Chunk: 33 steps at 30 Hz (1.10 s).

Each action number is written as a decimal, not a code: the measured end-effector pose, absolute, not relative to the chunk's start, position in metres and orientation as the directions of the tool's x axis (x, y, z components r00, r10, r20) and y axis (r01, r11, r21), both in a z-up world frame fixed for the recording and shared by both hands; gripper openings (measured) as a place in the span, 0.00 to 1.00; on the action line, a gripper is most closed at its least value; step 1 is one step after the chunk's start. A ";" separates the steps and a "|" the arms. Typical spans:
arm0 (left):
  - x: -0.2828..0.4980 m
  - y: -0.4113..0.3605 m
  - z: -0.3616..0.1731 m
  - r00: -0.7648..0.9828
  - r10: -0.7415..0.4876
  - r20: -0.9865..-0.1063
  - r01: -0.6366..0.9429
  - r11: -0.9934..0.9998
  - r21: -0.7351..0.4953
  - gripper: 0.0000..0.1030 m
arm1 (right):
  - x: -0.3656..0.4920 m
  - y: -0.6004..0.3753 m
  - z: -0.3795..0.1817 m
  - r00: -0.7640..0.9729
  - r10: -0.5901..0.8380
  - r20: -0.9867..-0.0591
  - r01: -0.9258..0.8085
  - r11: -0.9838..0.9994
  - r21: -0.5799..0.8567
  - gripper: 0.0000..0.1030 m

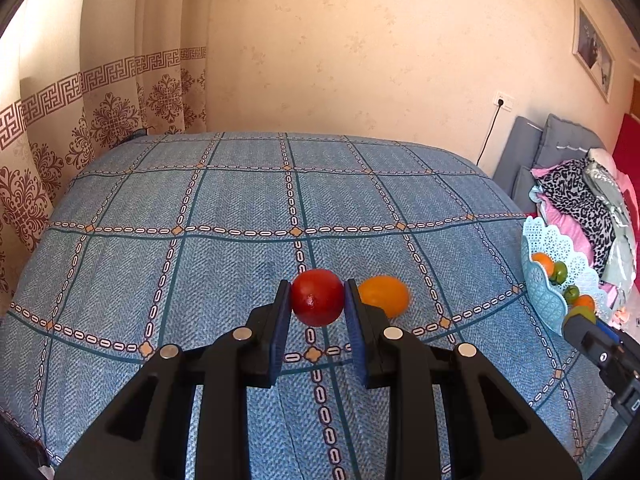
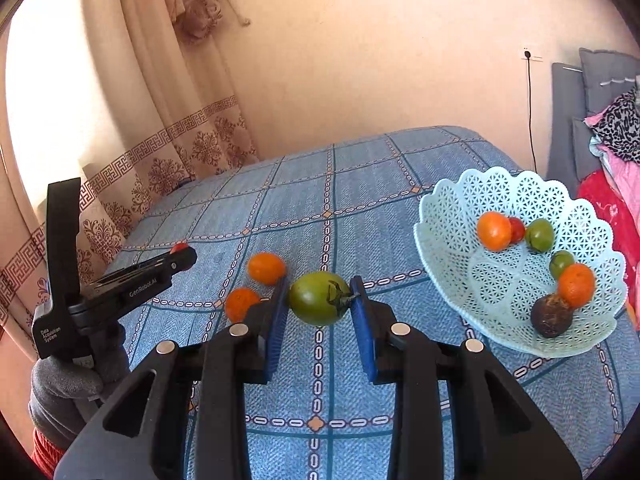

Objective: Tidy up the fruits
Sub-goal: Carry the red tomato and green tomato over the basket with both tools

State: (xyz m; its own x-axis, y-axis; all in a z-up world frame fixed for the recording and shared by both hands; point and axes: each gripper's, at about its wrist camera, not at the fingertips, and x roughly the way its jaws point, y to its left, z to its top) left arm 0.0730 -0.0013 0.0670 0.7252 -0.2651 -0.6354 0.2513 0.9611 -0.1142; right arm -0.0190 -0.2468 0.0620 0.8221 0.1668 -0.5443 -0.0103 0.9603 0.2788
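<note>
Left gripper (image 1: 317,294) clamps a red tomato (image 1: 317,297); only the right wrist view shows the right gripper (image 2: 320,298) pinching a green tomato (image 2: 318,298).

1. The left gripper (image 1: 317,300) clamps a red fruit (image 1: 317,297) between its blue pads (image 1: 282,320), over a blue checked tablecloth (image 1: 224,208).
2. An orange fruit (image 1: 385,295) lies on the cloth just right of the gripper's right finger.
3. At the far right edge, a pale blue lattice basket (image 1: 541,280) holds orange and green fruits.
4. Below the basket, part of the right gripper (image 1: 600,350) enters the view; whether its jaws are apart cannot be told.
5. Patterned curtains (image 1: 100,120) hang at left.
</note>
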 end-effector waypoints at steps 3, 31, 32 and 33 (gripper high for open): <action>0.066 -0.007 0.077 0.732 -0.278 -0.622 0.268 0.957 -0.112 0.26 | -0.025 -0.258 0.066 0.834 0.150 -0.532 0.010 0.958 0.285 0.31; 0.050 -0.101 0.106 0.693 -0.398 -0.601 0.418 0.901 -0.115 0.26 | -0.040 -0.356 0.061 0.859 -0.011 -0.512 0.204 0.925 0.322 0.31; 0.051 -0.105 0.106 0.690 -0.402 -0.602 0.422 0.899 -0.117 0.26 | -0.039 -0.359 0.060 0.857 -0.013 -0.515 0.208 0.923 0.323 0.31; 0.050 -0.109 0.106 0.687 -0.406 -0.603 0.426 0.897 -0.118 0.26 | -0.038 -0.362 0.060 0.857 -0.012 -0.515 0.211 0.921 0.329 0.31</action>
